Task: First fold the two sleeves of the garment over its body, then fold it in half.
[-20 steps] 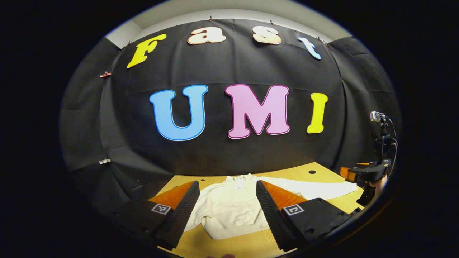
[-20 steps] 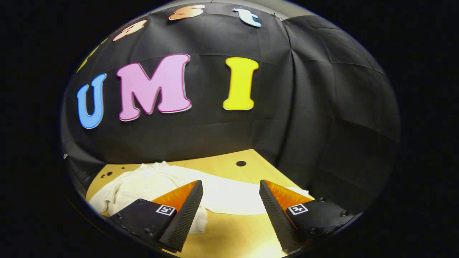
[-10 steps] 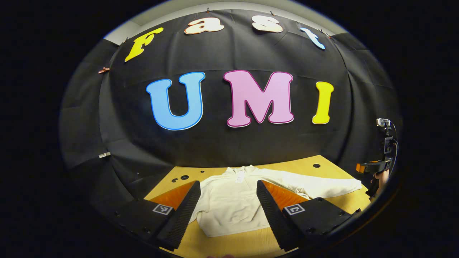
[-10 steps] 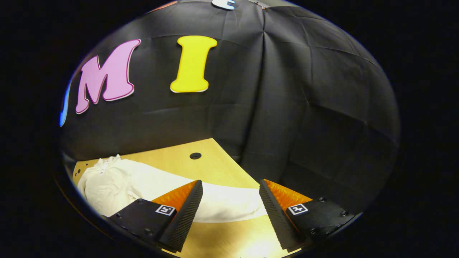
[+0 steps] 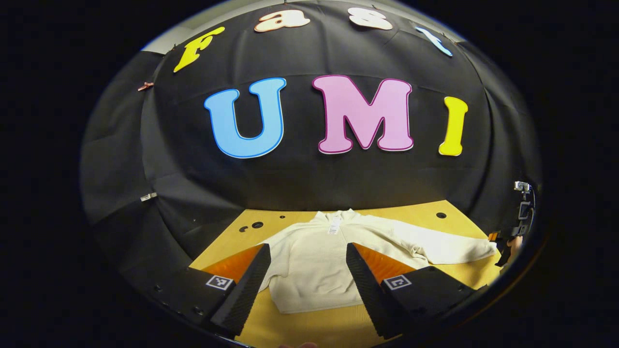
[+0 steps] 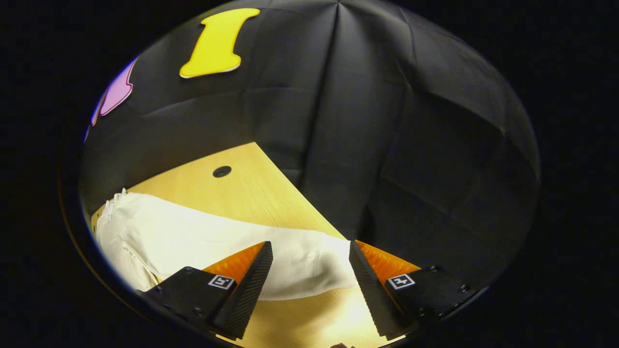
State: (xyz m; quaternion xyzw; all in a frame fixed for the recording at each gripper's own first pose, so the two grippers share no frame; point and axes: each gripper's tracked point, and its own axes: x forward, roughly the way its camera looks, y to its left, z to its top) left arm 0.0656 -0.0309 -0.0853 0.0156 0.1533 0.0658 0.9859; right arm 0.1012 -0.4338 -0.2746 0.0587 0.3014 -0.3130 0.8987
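Observation:
A cream long-sleeved garment (image 5: 314, 266) lies flat on the wooden table (image 5: 387, 217), collar toward the far wall. In the left gripper view one sleeve (image 5: 449, 249) stretches out to the right, and the other side is hidden behind my left finger. My left gripper (image 5: 307, 246) hovers open over the garment's body, holding nothing. The right gripper (image 5: 503, 239) shows small at the far right, by the sleeve's end. In the right gripper view the sleeve (image 6: 217, 241) runs in from the left, and its cuff (image 6: 329, 270) lies between the spread fingers of my right gripper (image 6: 310, 244), which is open.
The table (image 6: 232, 193) has small round holes (image 5: 441, 215) (image 6: 222, 171) near its far edge. Black cloth walls close the booth behind and to the right, close to the table's right corner. Bare wood lies in front of the garment's hem.
My right gripper has swung right and come closer to the sleeve's end, so the cuff now lies between its fingers. My left gripper has tipped slightly downward. Both stayed open.

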